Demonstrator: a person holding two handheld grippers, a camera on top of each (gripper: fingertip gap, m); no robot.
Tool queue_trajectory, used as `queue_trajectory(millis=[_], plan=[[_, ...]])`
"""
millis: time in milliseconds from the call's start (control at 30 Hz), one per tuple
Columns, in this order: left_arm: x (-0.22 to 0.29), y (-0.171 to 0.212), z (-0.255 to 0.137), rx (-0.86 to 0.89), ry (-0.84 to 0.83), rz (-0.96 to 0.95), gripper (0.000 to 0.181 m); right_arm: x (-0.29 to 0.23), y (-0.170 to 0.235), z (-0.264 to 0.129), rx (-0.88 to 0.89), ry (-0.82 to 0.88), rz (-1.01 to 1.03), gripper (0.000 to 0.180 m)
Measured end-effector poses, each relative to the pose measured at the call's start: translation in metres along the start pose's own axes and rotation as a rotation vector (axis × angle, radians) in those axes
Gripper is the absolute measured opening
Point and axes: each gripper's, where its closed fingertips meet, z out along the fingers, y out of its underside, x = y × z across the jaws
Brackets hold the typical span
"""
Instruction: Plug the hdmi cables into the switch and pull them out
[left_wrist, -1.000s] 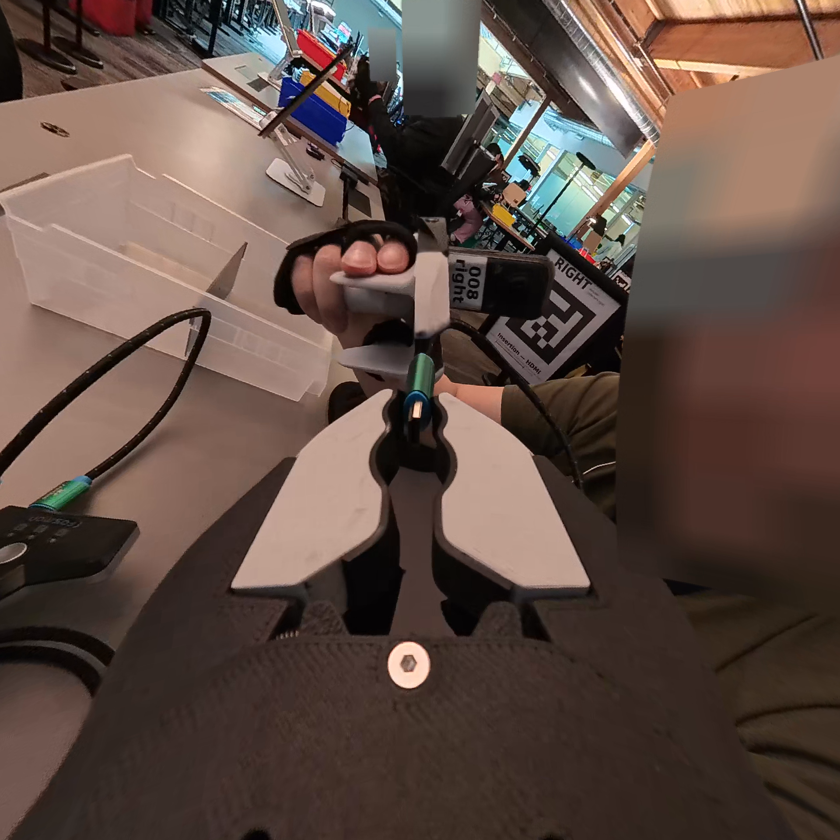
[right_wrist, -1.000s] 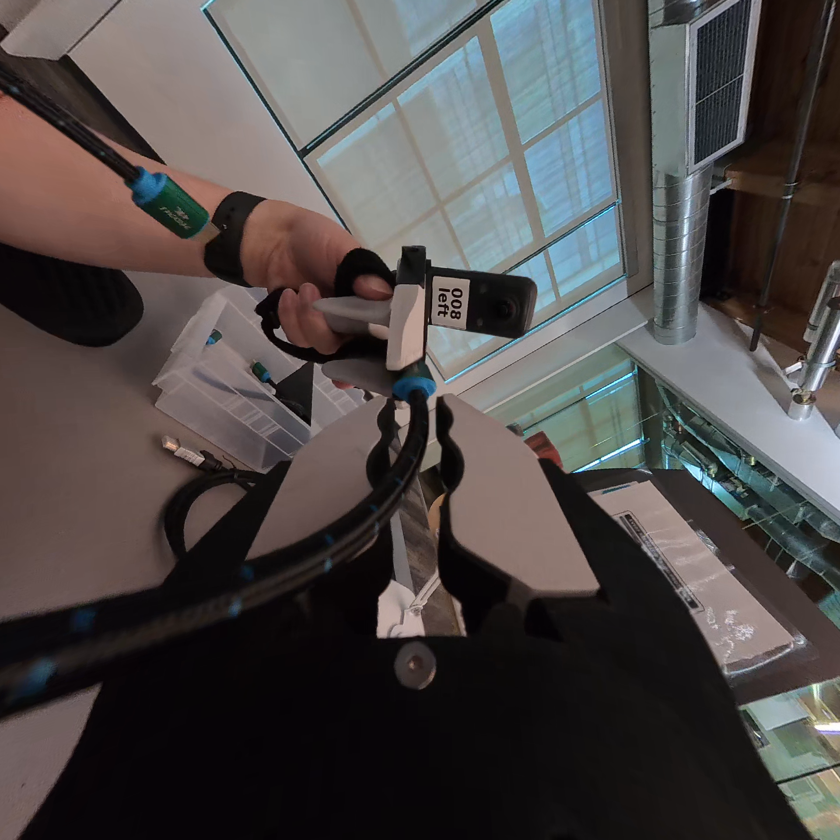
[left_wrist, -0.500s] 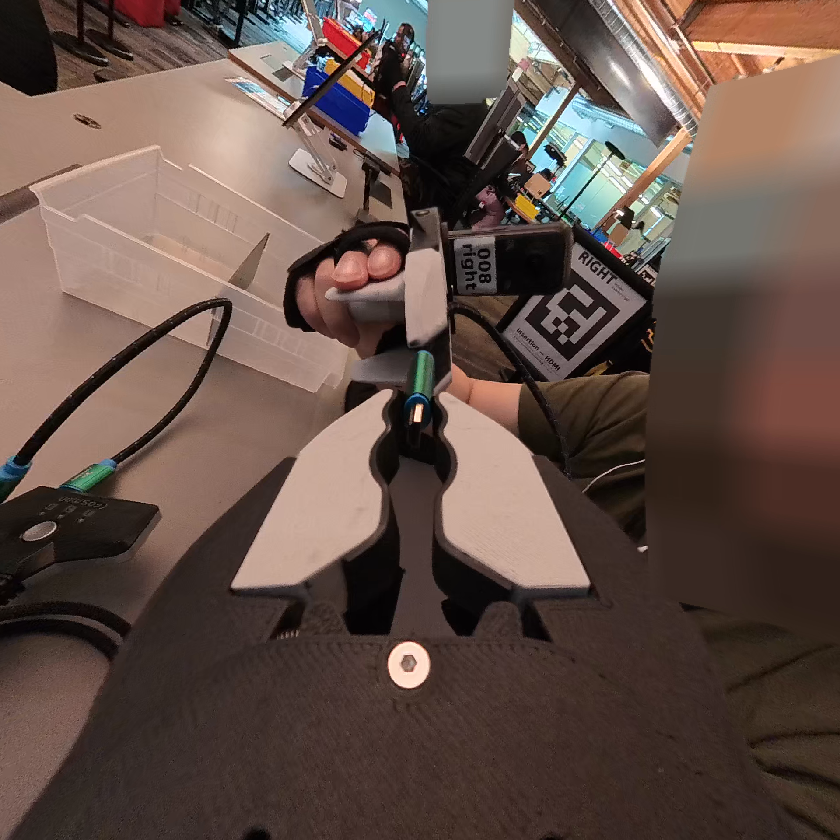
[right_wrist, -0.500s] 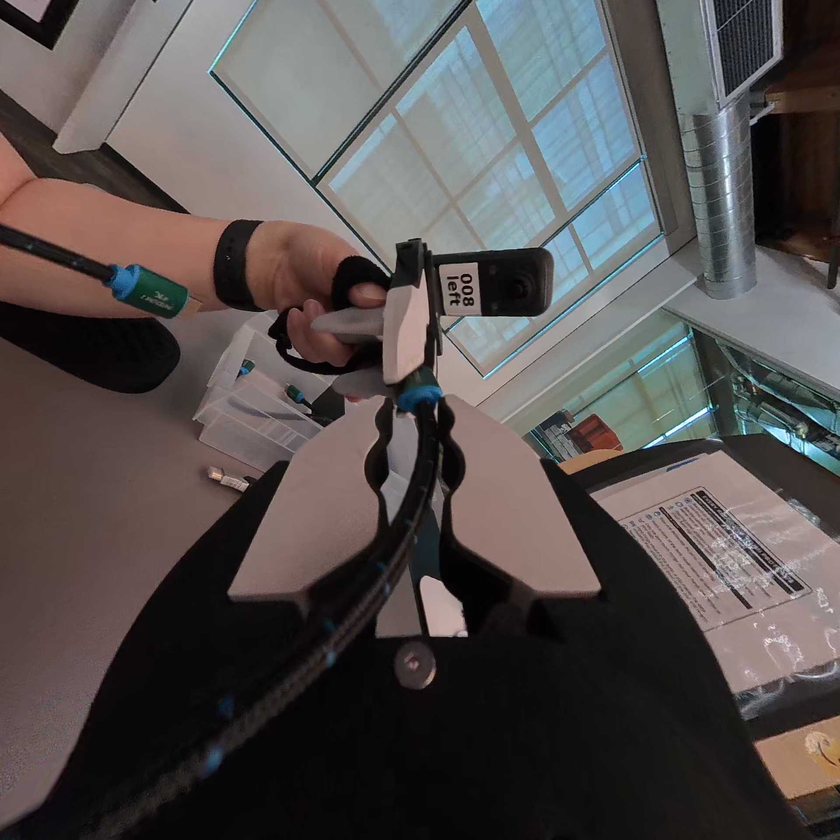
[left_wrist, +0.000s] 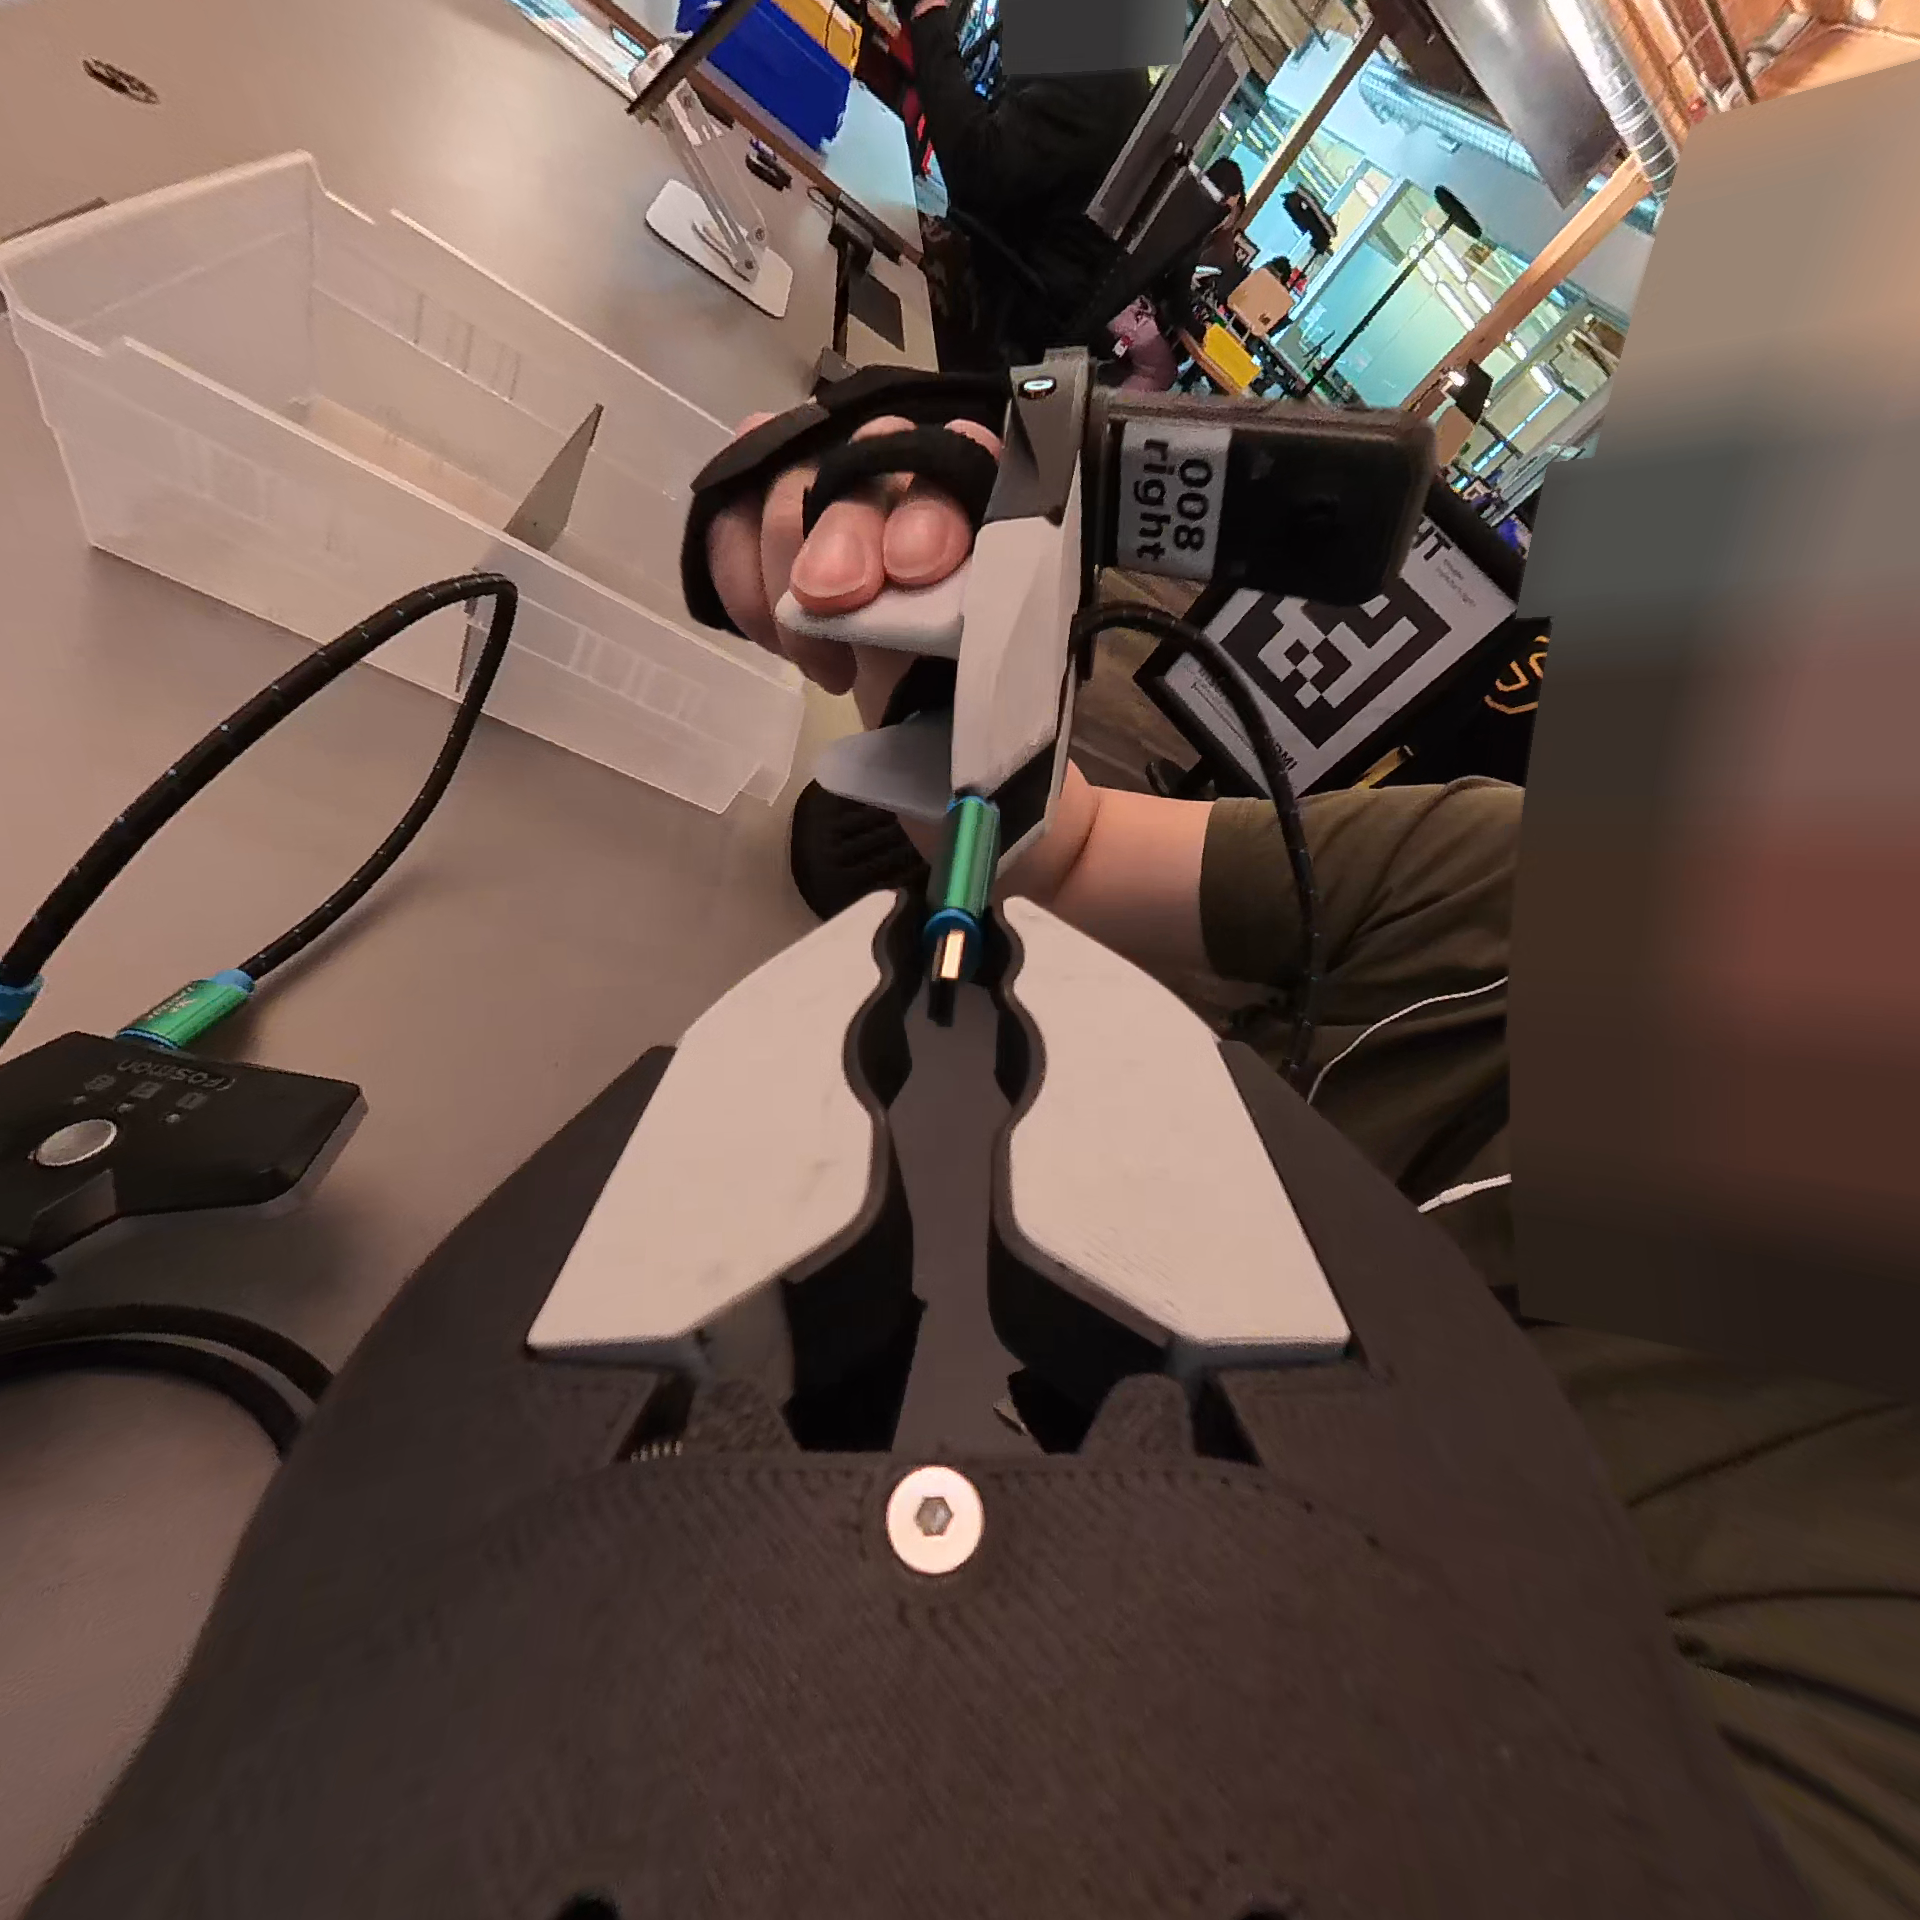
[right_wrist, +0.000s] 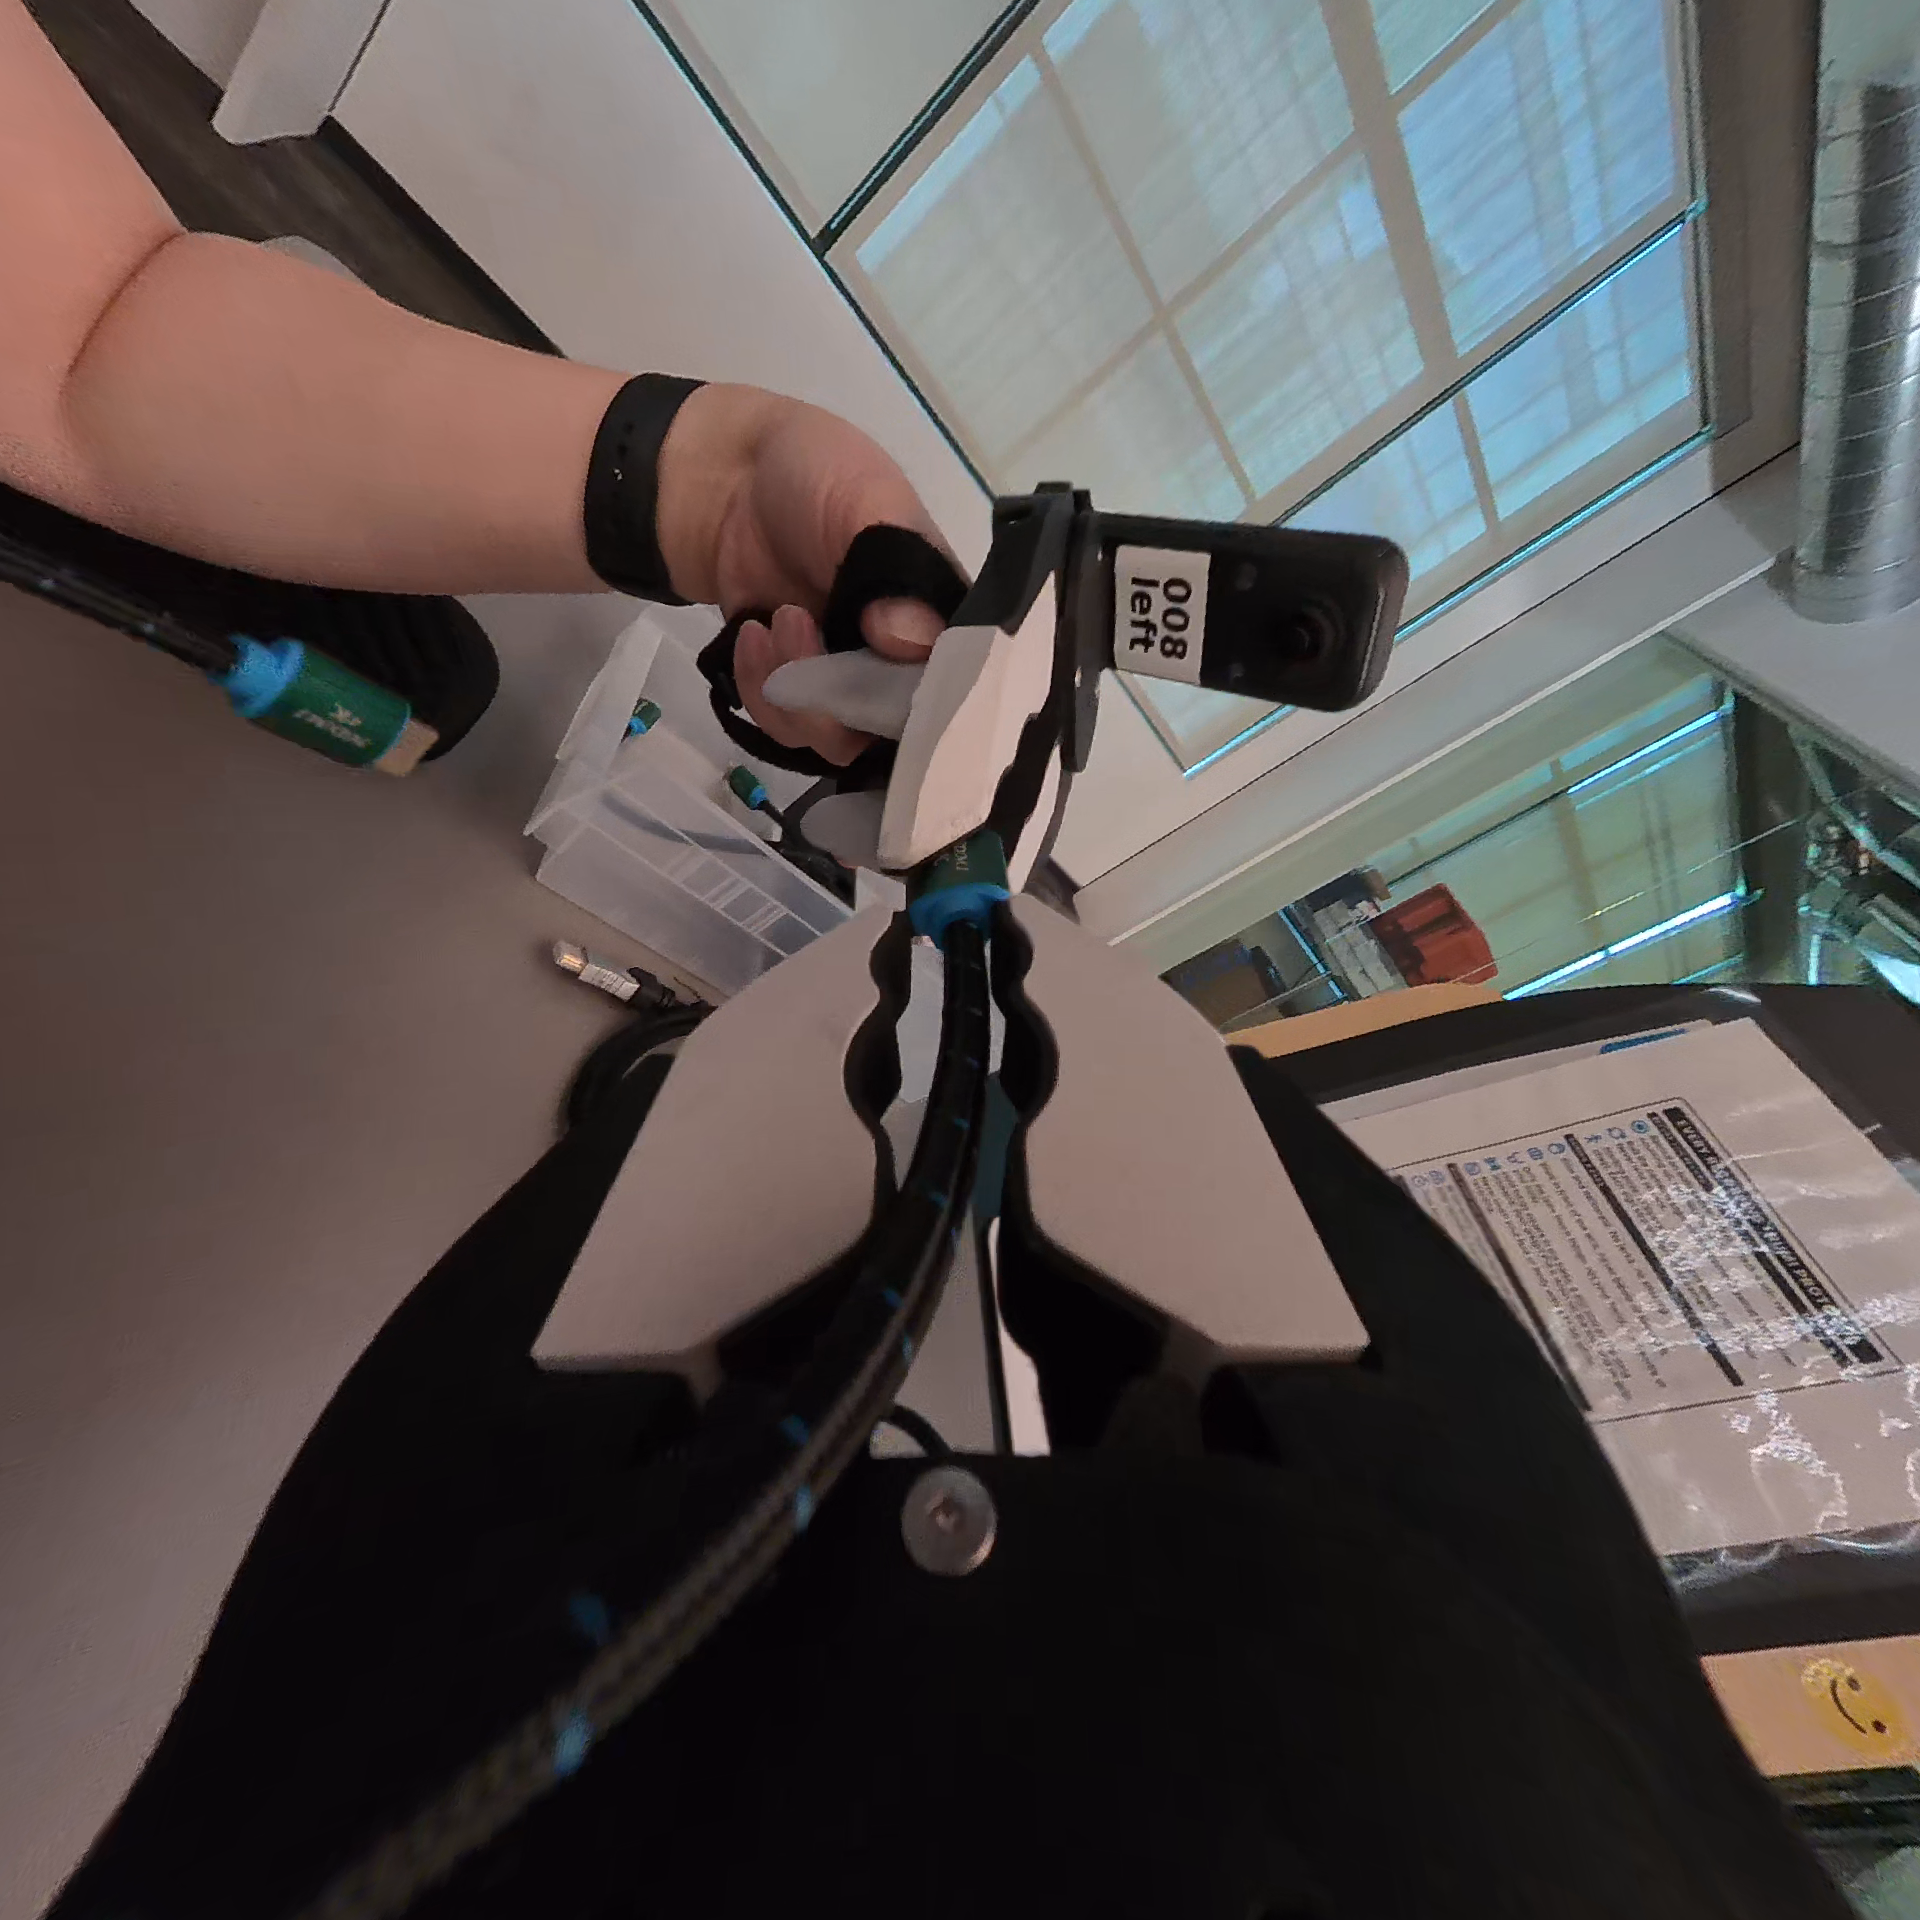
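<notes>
**Left wrist view: a plug held in the air between two grippers**

Left wrist view puts the green HDMI plug up off the table, well apart from the switch. The plug's gold connector end points back at the camera and sits in the narrow gap at the tips of the left gripper. Its fingers stand close on either side, but whether they pinch it I cannot tell (thin dark slivers show beside the metal). The far end of the plug disappears into the closed tips of the right gripper, which a strapped hand carries.

In the right wrist view the braided black cable runs forward between that gripper's own fingers. The blue collar of the plug is wedged at their tips, so they are clamped on it.

The switch lies on the table at the left edge, black, with a round button. A second green plug is seated in its back edge, and its cable arcs up towards a clear plastic bin. A third, loose green plug hangs at the left of the right wrist view.
</notes>
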Motion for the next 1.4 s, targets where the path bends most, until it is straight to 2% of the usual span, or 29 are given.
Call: queue_trajectory(millis=[233, 500, 633, 700, 767, 833, 967, 1100, 1267, 1367, 1400], plan=[[-0.002, 0.006, 0.006, -0.042, -0.004, 0.005, 0.011, -0.005, 0.003, -0.004, -0.03, -0.074, 0.085, 0.013], [-0.006, 0.006, 0.004, -0.038, -0.017, -0.009, 0.011, -0.004, 0.008, -0.001, -0.055, -0.047, 0.049, 0.012], [0.004, 0.0, 0.001, -0.014, -0.004, 0.071, 0.011, -0.001, -0.001, -0.003, 0.02, -0.042, 0.102, 0.012], [0.015, -0.004, -0.004, -0.002, -0.015, 0.142, 0.026, 0.004, -0.004, -0.008, 0.072, -0.048, 0.165, 0.012], [0.024, -0.005, -0.013, 0.003, -0.064, 0.226, 0.041, 0.01, -0.006, -0.016, 0.149, -0.054, 0.249, 0.012], [0.029, -0.006, -0.023, 0.009, -0.128, 0.297, 0.046, 0.02, -0.009, -0.026, 0.239, -0.053, 0.336, 0.012], [0.034, -0.009, -0.033, 0.031, -0.178, 0.346, 0.046, 0.032, -0.02, -0.048, 0.42, -0.095, 0.476, 0.012], [0.02, -0.008, -0.03, 0.021, -0.212, 0.316, 0.045, 0.043, -0.026, -0.068, 0.582, -0.137, 0.606, 0.012], [-0.032, -0.001, -0.021, -0.058, -0.431, 0.33, 0.048, 0.05, -0.02, -0.079, 0.576, -0.121, 0.62, 0.012], [-0.068, 0.004, -0.014, -0.134, -0.605, 0.444, 0.066, 0.062, -0.019, -0.095, 0.569, -0.067, 0.611, 0.012], [-0.077, 0.006, -0.01, -0.162, -0.654, 0.498, 0.067, 0.066, -0.018, -0.102, 0.564, -0.041, 0.604, 0.012]])
